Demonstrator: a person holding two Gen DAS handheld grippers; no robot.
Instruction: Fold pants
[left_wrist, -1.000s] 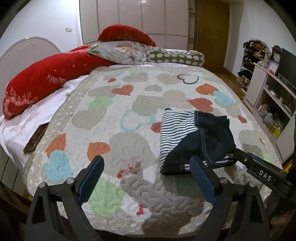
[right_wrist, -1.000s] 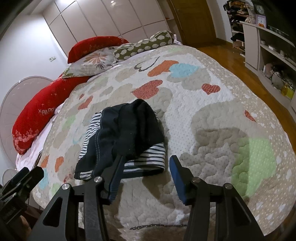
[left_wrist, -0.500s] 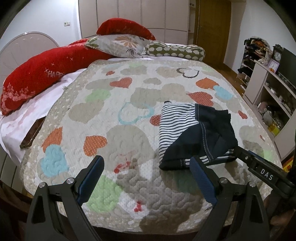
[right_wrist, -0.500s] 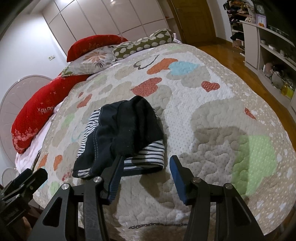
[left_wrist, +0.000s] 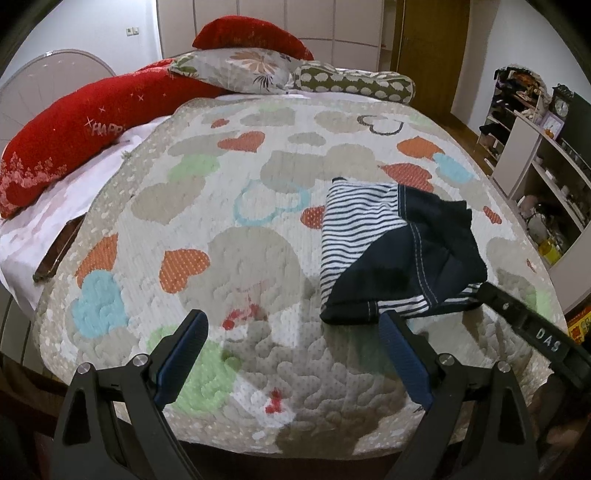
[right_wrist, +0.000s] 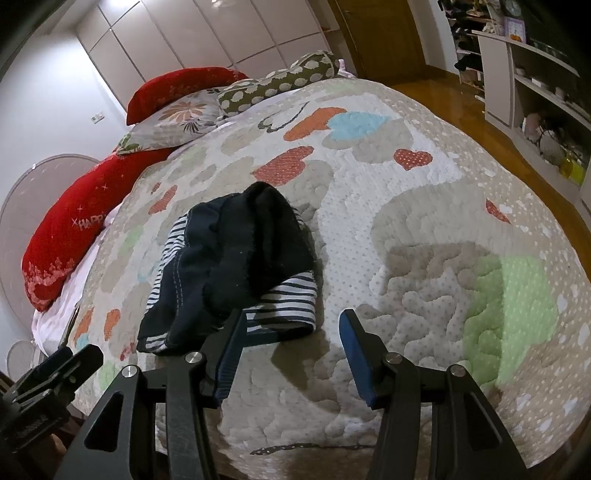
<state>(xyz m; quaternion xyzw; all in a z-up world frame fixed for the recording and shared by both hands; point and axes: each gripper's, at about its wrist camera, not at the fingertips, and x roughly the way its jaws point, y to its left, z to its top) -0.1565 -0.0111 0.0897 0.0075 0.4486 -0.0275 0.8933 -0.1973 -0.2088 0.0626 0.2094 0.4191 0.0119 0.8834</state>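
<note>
On the heart-patterned quilt (left_wrist: 258, 258), with both your left gripper (left_wrist: 291, 354) and right gripper (right_wrist: 291, 354) spread and empty, pinch the rumpled pants (left_wrist: 388, 251) at the near hem, flattening the dark bunched flap first.

A folded pair of navy and striped pants (left_wrist: 391, 254) lies on a quilted heart-patterned bedspread (left_wrist: 229, 206) covering a bed, toward its right side and near its foot edge. At the head of the bed, a long red bolster pillow (left_wrist: 88, 140) runs along the left side. A floral grey pillow (left_wrist: 240, 70) rests beside it, with a spotted olive cylinder cushion (left_wrist: 354, 85) to its right. The left gripper (left_wrist: 291, 354) hovers over the foot of the bed, left of the pants. The right gripper (right_wrist: 291, 345) hovers at the pants' near edge. White open shelving (left_wrist: 546, 173) stands right of the bed.
</note>
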